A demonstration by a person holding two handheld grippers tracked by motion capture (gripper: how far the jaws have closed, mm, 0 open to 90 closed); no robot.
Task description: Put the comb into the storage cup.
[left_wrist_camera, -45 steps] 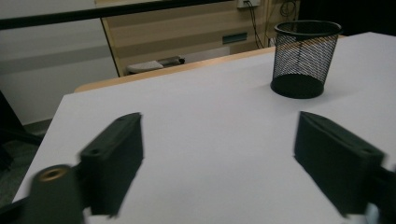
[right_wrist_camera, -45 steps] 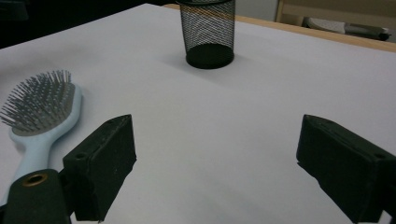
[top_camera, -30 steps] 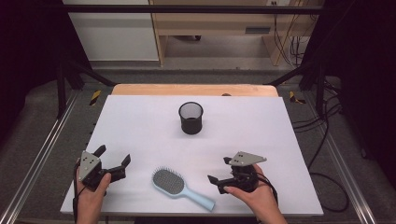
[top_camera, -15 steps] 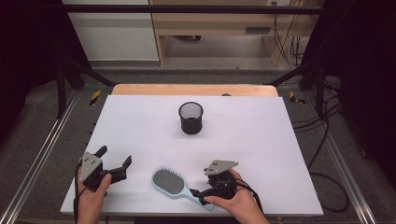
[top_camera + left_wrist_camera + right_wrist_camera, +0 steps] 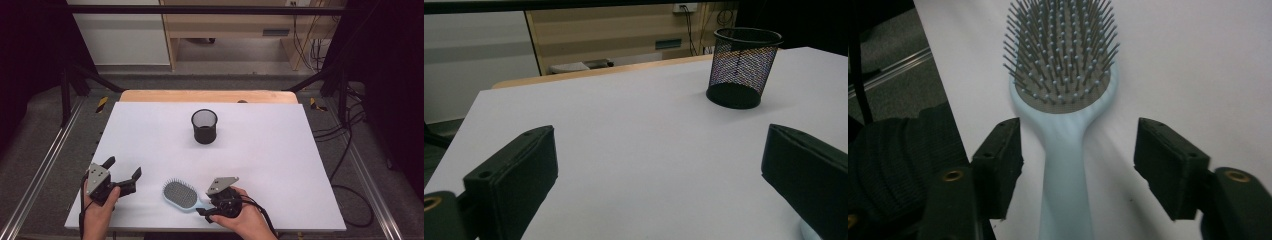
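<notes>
- Centrally, at the bottom of the high view, a pale blue plastic paddle hairbrush with grey bristles [image 5: 181, 195] lies flat on the white rectangular table top [image 5: 280, 165], bristles up, handle running toward the lower right of the frame.
- In the right gripper view the hairbrush [image 5: 1063, 100] has its handle between the two black jaws, running down to the bottom edge; a gap shows on each side of the handle, so the jaws touch nothing.
- Right gripper [image 5: 204, 212]: jaws spread apart, positioned over the handle end, held by the right hand [image 5: 245, 220] at the bottom centre of the high view.
- Left gripper [image 5: 122, 175]: jaws wide apart and empty, at the lower left of the high view, held by the left hand [image 5: 97, 212], well apart from the brush head.
- A black wire-mesh cylindrical cup [image 5: 204, 126] stands upright in the middle of the high view; it appears in the upper right of the left gripper view [image 5: 744, 65].
</notes>
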